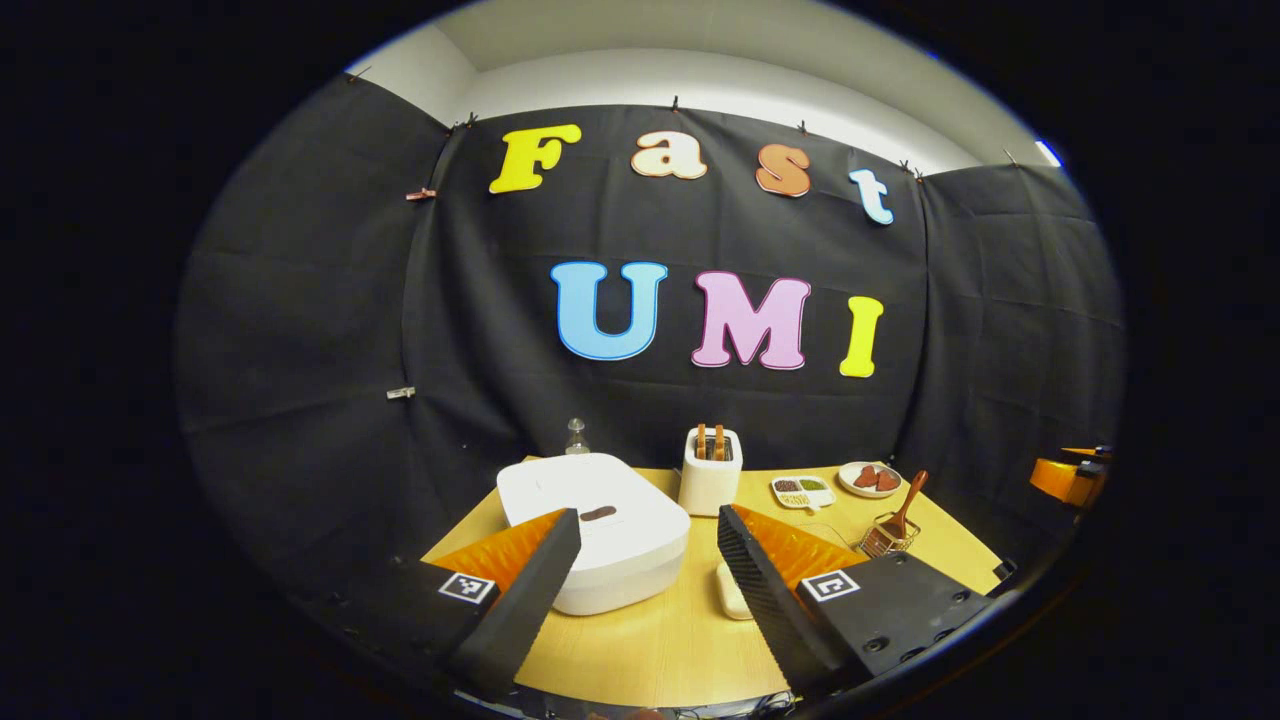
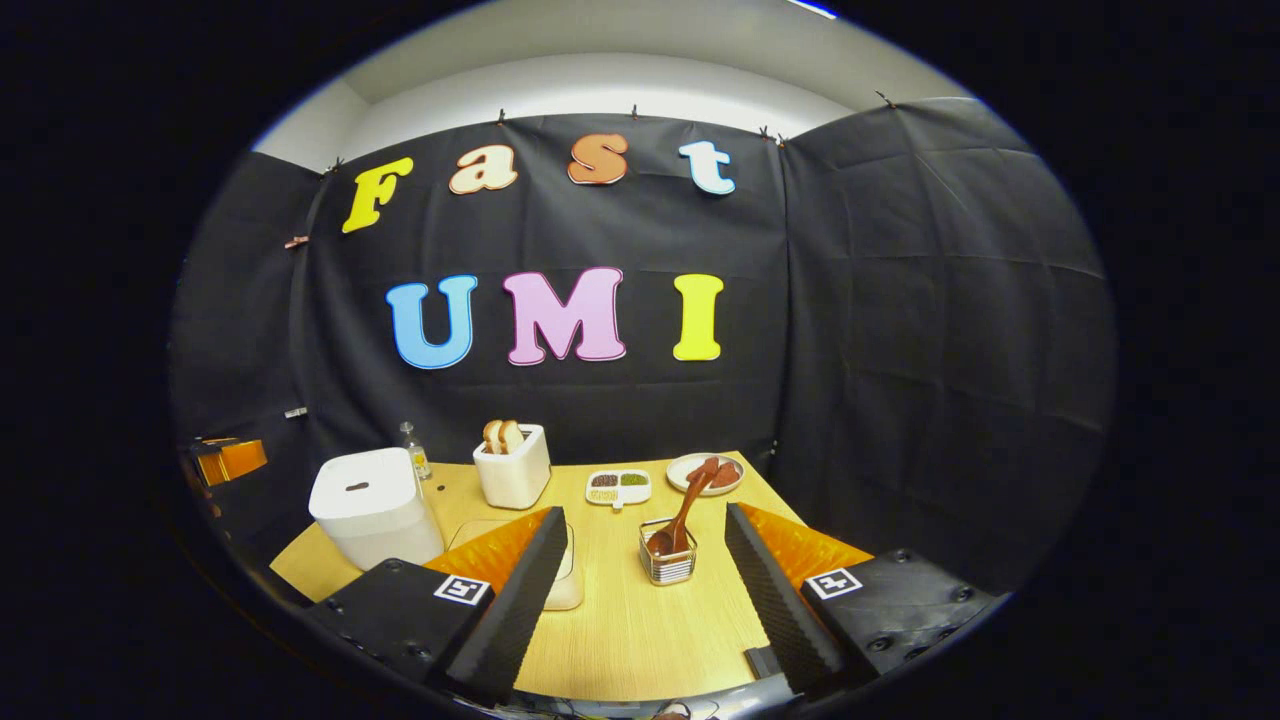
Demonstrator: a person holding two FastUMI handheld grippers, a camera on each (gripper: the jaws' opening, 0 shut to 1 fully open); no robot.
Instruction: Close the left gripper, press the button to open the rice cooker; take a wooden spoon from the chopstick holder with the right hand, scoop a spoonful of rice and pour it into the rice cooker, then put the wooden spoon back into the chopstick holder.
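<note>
My left tool is hanging spread wide above the bench, the shut rice cooker lying just ahead between its fingers. My right tool is gaping too, facing the wooden spoon standing tilted in the chopstick holder.

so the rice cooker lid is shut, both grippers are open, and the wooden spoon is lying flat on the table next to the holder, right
Not quite. The wooden spoon stands in the chopstick holder, handle leaning up, as the right gripper view shows. The rest holds: the rice cooker is shut, and the left gripper and right gripper are open.
</note>
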